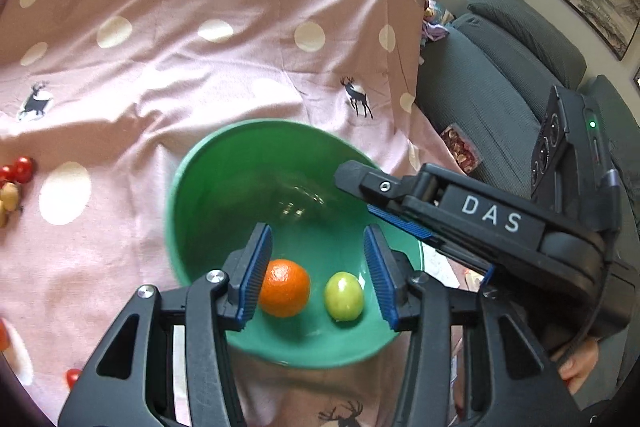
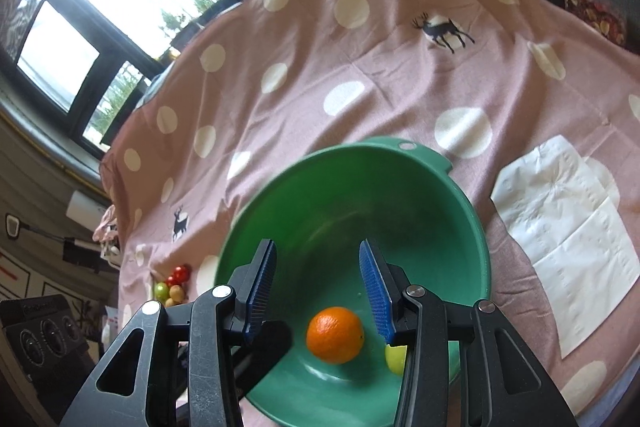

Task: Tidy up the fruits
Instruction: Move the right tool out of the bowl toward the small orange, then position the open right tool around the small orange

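Observation:
A green bowl [image 1: 224, 195] stands on the pink dotted cloth and holds an orange [image 1: 285, 287] and a small green fruit [image 1: 344, 295]. My left gripper [image 1: 318, 273] is open and empty, its jaws above the bowl on either side of the two fruits. My right gripper [image 1: 384, 203] reaches over the bowl's right rim in the left wrist view. In the right wrist view the right gripper [image 2: 318, 291] is open and empty above the bowl [image 2: 460, 227], with the orange [image 2: 335, 335] and the green fruit [image 2: 395, 359] below it.
Loose small fruits, red tomatoes [image 1: 18, 169] and yellowish ones [image 1: 8, 197], lie at the cloth's left; they also show in the right wrist view [image 2: 174, 285]. A white paper towel [image 2: 568, 239] lies right of the bowl. A grey sofa [image 1: 500, 75] stands beyond the table's right edge.

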